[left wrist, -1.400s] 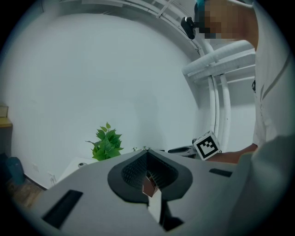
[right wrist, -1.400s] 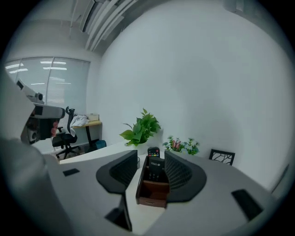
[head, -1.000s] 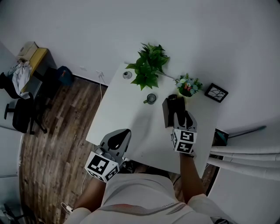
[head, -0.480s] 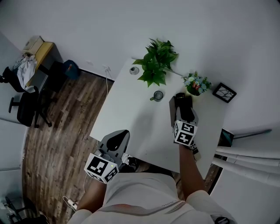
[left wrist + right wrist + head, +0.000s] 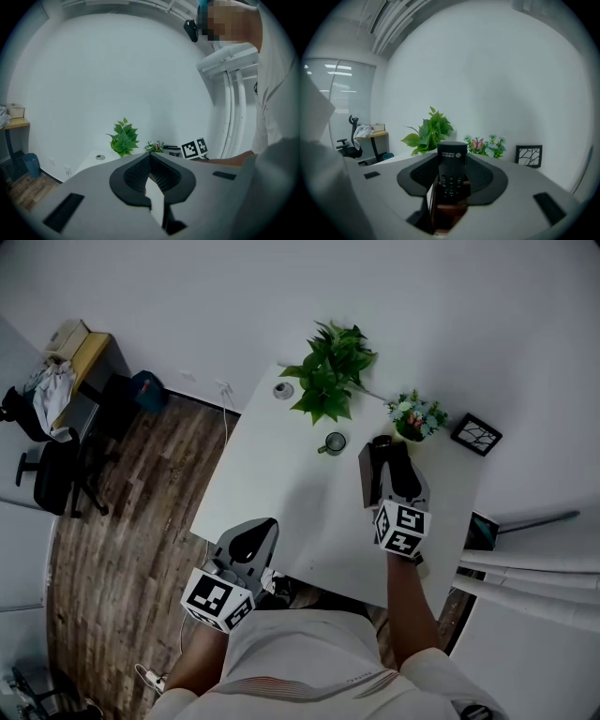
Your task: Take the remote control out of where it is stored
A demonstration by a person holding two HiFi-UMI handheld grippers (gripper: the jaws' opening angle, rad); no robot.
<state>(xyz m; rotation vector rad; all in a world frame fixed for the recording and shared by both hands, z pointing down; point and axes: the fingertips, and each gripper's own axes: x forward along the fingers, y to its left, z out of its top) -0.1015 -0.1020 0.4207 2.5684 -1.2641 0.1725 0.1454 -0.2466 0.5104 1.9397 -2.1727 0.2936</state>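
Black hard plastic, slim and surely light: the remote control (image 5: 452, 174) stands upright squarely between the jaws of the right gripper (image 5: 452, 159), with its lower end down in a brown holder (image 5: 449, 210) just beneath them. Those jaws have just been closing with the remote between them. Their ribbed pads look to be pressing its two long sides, high on the body. The left gripper (image 5: 150, 159) is clenched on nothing, jaws tip to tip, well apart from the holder at the near edge of the bench (image 5: 281, 493).

By its build, the remote is stiff and will not give under the pads, but its smooth casing may slip in a light pinch. The keys face back toward the gripper, so the plain side edges are the sound place to hold. A high grip leaves the buried end free to slide out. It should rise straight along the holder's walls, since tilting could drag or tip the holder.

Above the jaws the room is open. Ahead of them and to the right stand a flower pot (image 5: 487, 146) and a picture frame (image 5: 528, 155), and ahead to the left a leafy plant (image 5: 431, 131) and a mug (image 5: 331, 442).
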